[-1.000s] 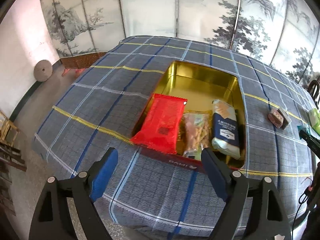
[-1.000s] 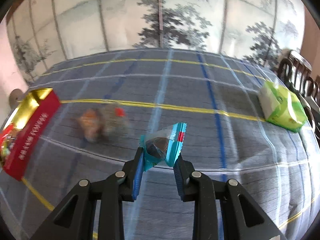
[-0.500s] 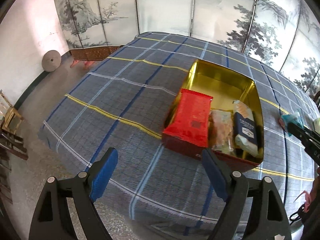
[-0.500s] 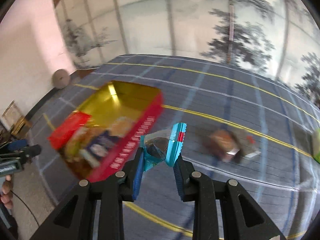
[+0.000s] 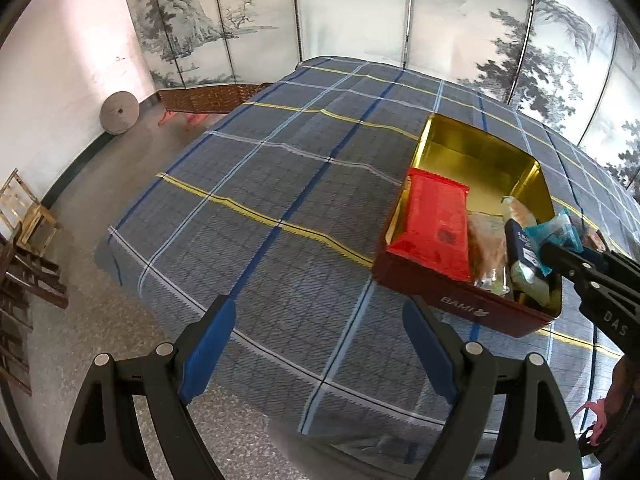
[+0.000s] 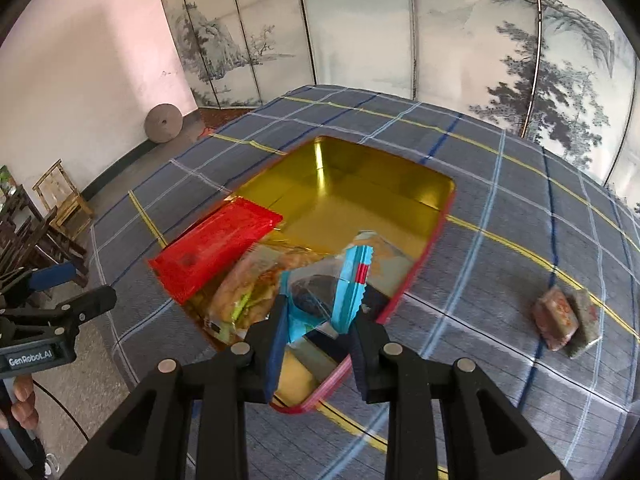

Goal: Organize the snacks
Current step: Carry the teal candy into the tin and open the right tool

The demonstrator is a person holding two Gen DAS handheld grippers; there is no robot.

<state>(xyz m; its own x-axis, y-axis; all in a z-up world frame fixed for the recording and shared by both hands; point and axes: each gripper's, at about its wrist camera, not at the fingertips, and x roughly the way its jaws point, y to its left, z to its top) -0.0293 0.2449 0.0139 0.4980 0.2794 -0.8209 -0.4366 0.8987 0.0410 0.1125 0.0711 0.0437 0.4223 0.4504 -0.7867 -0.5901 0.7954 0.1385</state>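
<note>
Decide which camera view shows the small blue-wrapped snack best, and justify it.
The right wrist view: the small blue-wrapped snack sits centred and close between the right gripper jaws, above the red tin box. The left wrist view shows it small at the right edge.

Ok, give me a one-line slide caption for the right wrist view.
Right gripper holds a blue-wrapped snack above the gold-lined tin.

Both wrist views look steeply down, sharing the tin.
</note>
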